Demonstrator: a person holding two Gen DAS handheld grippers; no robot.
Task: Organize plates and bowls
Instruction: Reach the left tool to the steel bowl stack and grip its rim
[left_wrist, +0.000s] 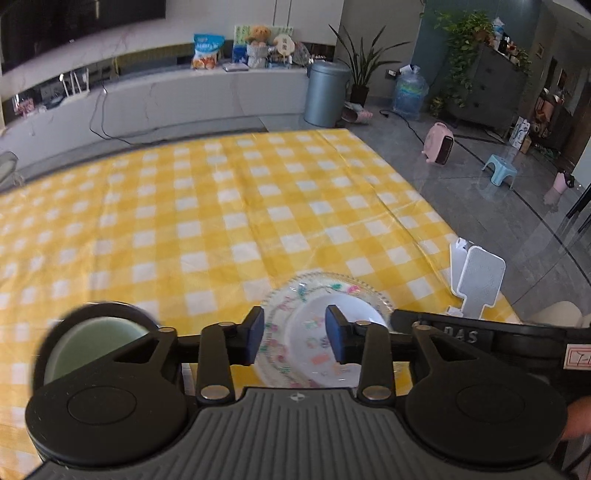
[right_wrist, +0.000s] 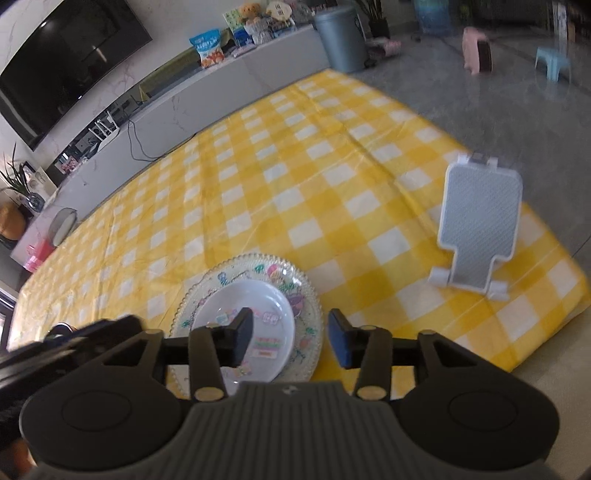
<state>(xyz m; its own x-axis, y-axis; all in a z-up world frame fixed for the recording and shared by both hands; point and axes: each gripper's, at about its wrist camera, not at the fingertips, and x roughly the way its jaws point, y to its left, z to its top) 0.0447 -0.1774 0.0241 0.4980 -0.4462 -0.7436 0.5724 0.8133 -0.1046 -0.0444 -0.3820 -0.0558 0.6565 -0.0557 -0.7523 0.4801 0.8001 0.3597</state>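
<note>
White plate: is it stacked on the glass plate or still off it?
Stacked. The white plate lies flat inside the beaded rim of the glass plate, and neither gripper holds it: both stand open above it.

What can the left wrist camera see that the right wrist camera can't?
Only the left wrist view shows the inside of the dark bowl, pale green, at the table's near left, and a leafy shelf plant.

Only the right wrist view shows the big black TV on the wall.

Both show the yellow checked tablecloth, the small white plate resting on the beaded glass plate, the white stand and the grey bin. Each view's own tool, left tool and right tool, is open and holds nothing.
</note>
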